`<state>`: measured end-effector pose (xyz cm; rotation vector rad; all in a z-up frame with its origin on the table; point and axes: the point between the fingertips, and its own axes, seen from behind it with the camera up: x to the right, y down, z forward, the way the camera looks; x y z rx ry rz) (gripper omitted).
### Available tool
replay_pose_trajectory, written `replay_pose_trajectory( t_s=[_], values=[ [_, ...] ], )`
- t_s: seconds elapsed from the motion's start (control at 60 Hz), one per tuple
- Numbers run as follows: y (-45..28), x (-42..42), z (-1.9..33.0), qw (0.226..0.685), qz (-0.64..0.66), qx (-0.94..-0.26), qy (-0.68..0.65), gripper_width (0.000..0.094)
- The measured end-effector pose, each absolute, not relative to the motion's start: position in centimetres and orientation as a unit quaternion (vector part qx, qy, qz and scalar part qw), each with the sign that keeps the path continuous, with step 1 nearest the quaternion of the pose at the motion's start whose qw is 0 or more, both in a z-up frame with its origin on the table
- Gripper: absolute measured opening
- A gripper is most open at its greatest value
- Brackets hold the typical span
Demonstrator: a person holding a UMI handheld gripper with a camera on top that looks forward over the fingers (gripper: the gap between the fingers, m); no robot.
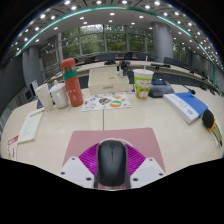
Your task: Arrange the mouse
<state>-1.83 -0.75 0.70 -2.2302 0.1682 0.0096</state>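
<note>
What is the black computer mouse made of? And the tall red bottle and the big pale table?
The black computer mouse, between the gripper's pink-padded fingers, looks like matte plastic: dull, smooth, with faint highlights. The tall red bottle seems glossy plastic or coated metal; its shine leaves that open. The big pale table looks like smooth laminate, evenly coloured without visible wood grain.

A pale, cream-coloured table point(60, 125) fills the foreground, a seam running down its middle; beyond its far edge stand more desks and dark office chairs point(128, 70); behind them a row of tall windows point(105, 40) shows green trees outside — daylight comes through them; overhead, a curved ceiling carries small round lights point(72, 8) and a green strip point(45, 27).
</note>
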Motion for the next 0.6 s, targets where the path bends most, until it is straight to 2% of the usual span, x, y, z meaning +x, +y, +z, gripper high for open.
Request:
replay_pose_trajectory(
  t_s=[0.083, 0.15, 0.183, 0.25, 0.267, 0.317, 0.45, 0.6],
  values=[
    [-0.9, -2.1, -0.9, 0.429, 0.021, -0.901, 0.063, 0.0433],
    [-1.0, -2.0, -0.4, 0.439, 0.016, -0.897, 0.058, 0.0504],
    [-1.2, -1.7, -0.2, 0.439, 0.006, -0.897, 0.057, 0.0591],
    [-1.9, -1.7, 0.8, 0.442, -0.006, -0.896, 0.049, 0.0844],
    [-2.1, -1.6, 1.3, 0.444, -0.008, -0.895, 0.048, 0.0877],
    [-2.9, -1.9, 2.6, 0.449, -0.008, -0.892, 0.046, 0.0844],
    [-6.7, -2.7, 7.1, 0.459, -0.018, -0.887, 0.045, 0.0858],
    [-14.3, -4.3, 13.4, 0.475, -0.035, -0.878, 0.046, 0.0857]
  ],
)
